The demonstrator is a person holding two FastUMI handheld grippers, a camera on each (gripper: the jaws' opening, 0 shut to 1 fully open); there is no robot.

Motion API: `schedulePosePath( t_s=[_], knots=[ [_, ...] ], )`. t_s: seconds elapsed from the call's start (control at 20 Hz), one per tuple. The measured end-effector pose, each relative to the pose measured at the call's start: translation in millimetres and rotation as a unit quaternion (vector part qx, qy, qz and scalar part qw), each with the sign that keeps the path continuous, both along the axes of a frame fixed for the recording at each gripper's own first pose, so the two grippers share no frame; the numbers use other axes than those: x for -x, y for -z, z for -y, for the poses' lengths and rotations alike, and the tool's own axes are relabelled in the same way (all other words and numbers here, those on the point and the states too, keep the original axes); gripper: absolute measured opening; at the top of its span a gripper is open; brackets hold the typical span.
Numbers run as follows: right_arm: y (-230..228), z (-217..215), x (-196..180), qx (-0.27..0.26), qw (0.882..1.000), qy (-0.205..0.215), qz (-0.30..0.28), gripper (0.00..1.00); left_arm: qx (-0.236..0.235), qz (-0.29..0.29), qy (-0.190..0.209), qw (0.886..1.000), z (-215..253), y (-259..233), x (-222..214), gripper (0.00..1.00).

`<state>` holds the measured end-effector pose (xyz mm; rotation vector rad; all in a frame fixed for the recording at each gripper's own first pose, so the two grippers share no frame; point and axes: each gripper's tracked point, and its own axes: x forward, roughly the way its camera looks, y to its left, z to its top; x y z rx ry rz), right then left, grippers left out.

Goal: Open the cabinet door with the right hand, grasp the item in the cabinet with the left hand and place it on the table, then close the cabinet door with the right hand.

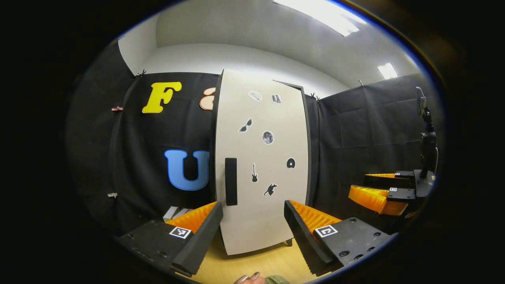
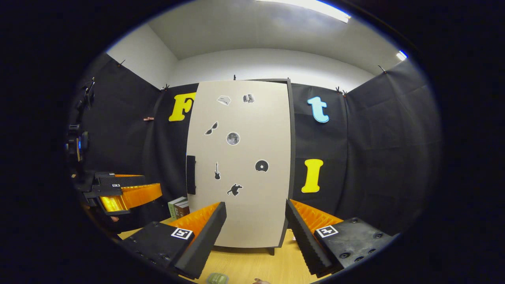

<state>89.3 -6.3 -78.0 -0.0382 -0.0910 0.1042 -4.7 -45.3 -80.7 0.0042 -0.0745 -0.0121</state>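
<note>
The cabinet stands on the wooden table with its beige door (image 1: 262, 165) (image 2: 240, 165) shut, stickers scattered over the front. A black vertical handle (image 1: 231, 181) (image 2: 191, 174) sits at the door's left edge. Whatever is inside is hidden behind the door. My left gripper (image 1: 252, 205) is open and held a short way in front of the door, nothing between its fingers. My right gripper (image 2: 255, 204) is also open, facing the door's lower middle and apart from the handle. Each view catches the other gripper off to the side: the right gripper (image 1: 378, 193), the left gripper (image 2: 126, 193).
A few books (image 2: 178, 208) (image 1: 173, 213) stand left of the cabinet. A small green object (image 2: 217, 278) lies on the table (image 2: 252, 264) near the front edge, by a person's fingertips (image 1: 248, 278). A camera mount (image 1: 428, 146) rises at the side. Black cloth walls close in all around.
</note>
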Motion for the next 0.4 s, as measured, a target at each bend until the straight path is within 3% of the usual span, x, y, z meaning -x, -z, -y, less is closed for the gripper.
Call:
schedulePosePath(
  t_s=[0.4],
  knots=[
    [0.3, -0.3, 3.1, 0.000, 1.000, 0.002, -0.002, 0.97, -0.001, -0.001, 0.012, 1.000, 5.4, -1.1, 1.5, 0.98]
  ],
)
